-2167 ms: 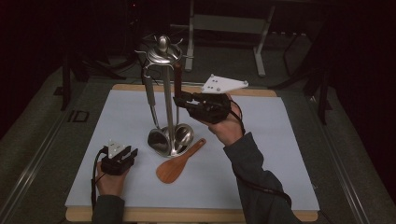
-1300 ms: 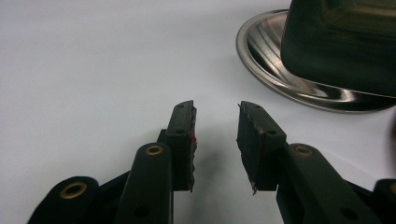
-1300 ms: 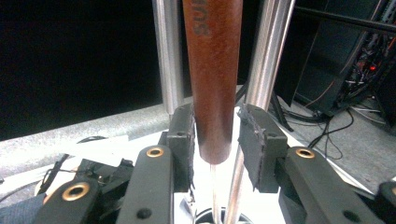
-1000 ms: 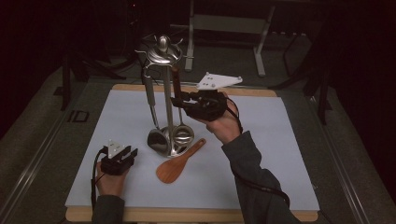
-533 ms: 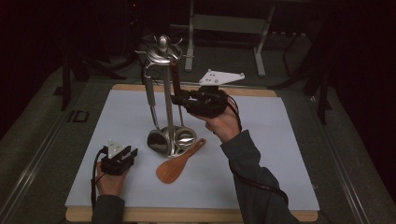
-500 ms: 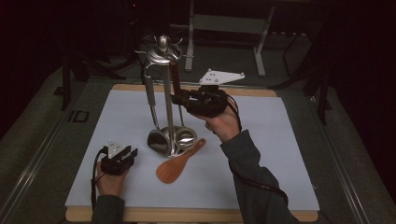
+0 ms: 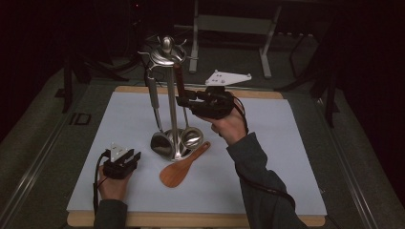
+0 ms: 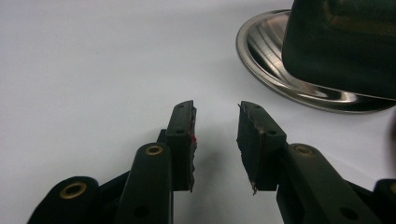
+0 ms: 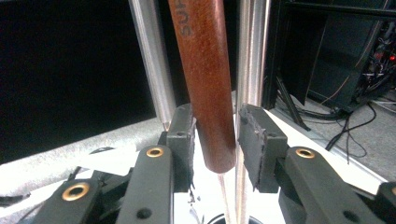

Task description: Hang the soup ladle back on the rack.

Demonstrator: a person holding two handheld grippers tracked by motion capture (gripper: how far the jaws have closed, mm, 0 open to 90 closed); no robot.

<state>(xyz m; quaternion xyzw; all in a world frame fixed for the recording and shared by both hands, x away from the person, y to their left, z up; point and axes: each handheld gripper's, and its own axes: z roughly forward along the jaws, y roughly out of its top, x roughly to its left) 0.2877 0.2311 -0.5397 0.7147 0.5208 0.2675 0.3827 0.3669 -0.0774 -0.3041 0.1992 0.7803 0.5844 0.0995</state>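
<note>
Two tongs, left tongs [image 8: 215,140] agape and empty, right tongs [image 9: 215,144] just loosened around brown handle [image 9: 205,84], top cut off.

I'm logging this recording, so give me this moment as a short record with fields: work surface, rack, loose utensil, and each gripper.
surface: white mat on a wooden table
rack: steel utensil stand holding hanging utensils
loose utensil: wooden spatula lying flat by the stand's base
right gripper: jaws just opening around the brown wooden handle of a hanging utensil, a gap showing on one side
left gripper: open, holding nothing, low over the mat
</note>
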